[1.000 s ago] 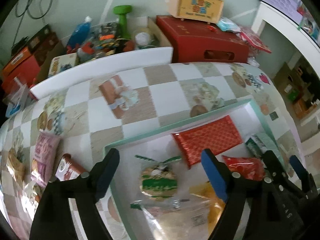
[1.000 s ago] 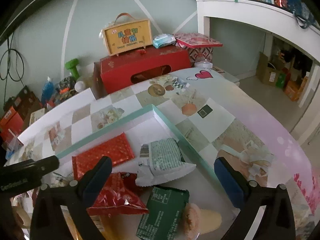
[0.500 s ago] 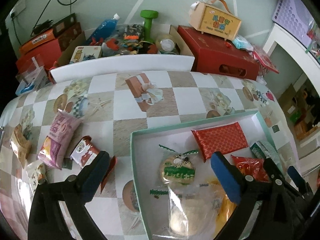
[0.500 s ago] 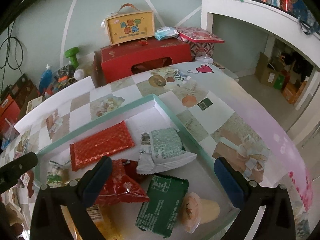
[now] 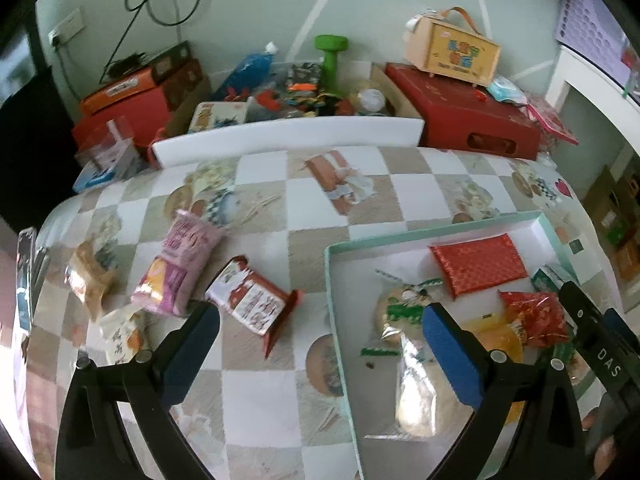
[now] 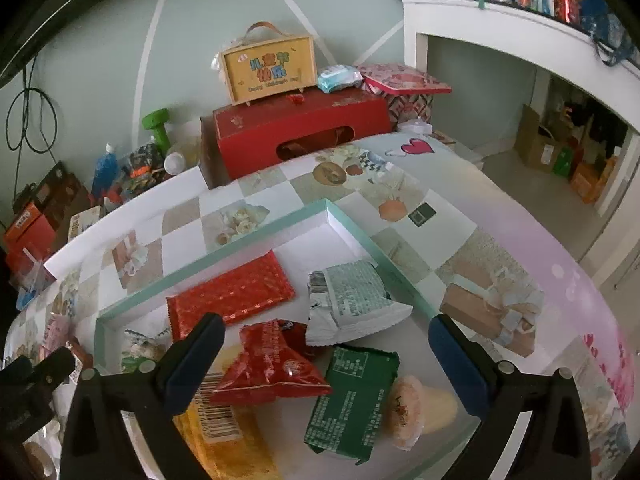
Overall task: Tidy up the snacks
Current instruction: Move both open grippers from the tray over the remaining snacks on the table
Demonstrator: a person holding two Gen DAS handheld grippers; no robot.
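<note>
My left gripper is open and empty, hanging over the left rim of the mint-edged tray. Loose on the checked tablecloth to its left lie a red-and-white packet, a pink packet and a brown packet. My right gripper is open and empty above the tray. Below it lie a flat red packet, a white-green packet, a red bag, a dark green packet and a yellow packet. A bagged cookie lies near the tray's left side.
Behind the table stand a red box with a yellow carry box on top, a green dumbbell and a carton of clutter. A white shelf stands at the right. The table's right edge drops to the floor.
The left gripper has drawn back and to the left, from over the tray's snacks to its left rim, bringing the loose packets into view. Its jaws widened a little. The right gripper barely moved.
</note>
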